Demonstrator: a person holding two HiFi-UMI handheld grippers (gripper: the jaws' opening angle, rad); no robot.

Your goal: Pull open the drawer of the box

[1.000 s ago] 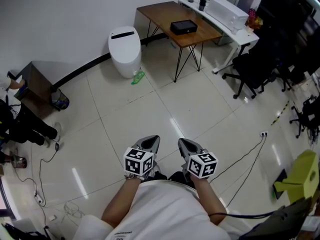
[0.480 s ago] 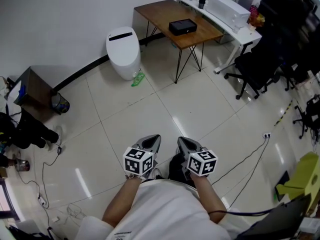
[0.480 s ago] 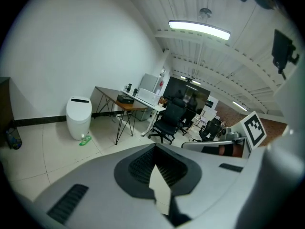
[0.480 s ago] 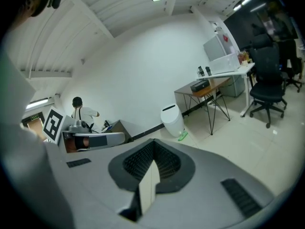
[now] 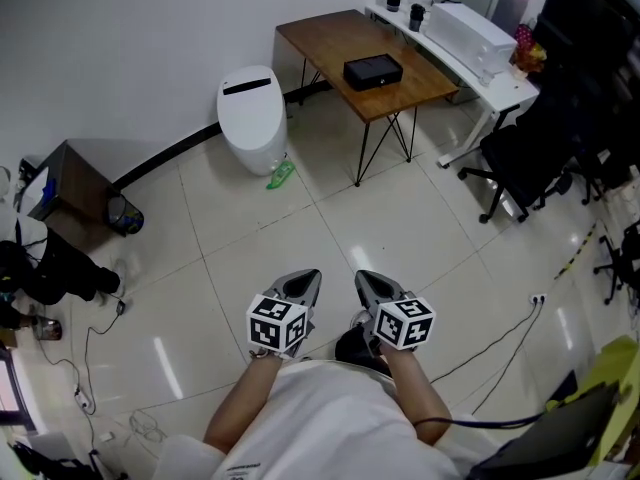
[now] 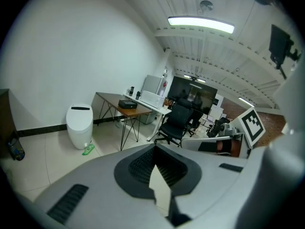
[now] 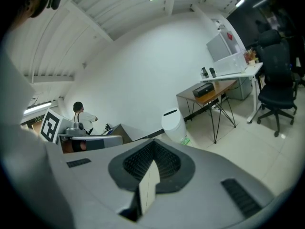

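Note:
The box [image 5: 373, 70] is a small black case lying on a wooden table [image 5: 325, 34] with thin black legs, far across the room. It also shows small in the left gripper view, box [image 6: 127, 104], and in the right gripper view, box [image 7: 203, 90]. Its drawer cannot be made out from here. My left gripper [image 5: 306, 279] and right gripper [image 5: 362, 281] are held side by side close to my body, above bare floor tiles. Both have their jaws together with nothing between them. Left gripper [image 6: 155, 148] and right gripper [image 7: 153, 147] both point toward the table.
A white rounded bin [image 5: 251, 103] stands by the wall left of the table, a green item [image 5: 279, 176] on the floor beside it. A white desk [image 5: 497, 70] and black office chairs [image 5: 523, 155] fill the right. A dark cabinet [image 5: 70, 173] and floor cables [image 5: 498, 313] lie around.
The head view has shifted a little, so the table and bin sit slightly further right in the picture. Both grippers keep the same pose near my body.

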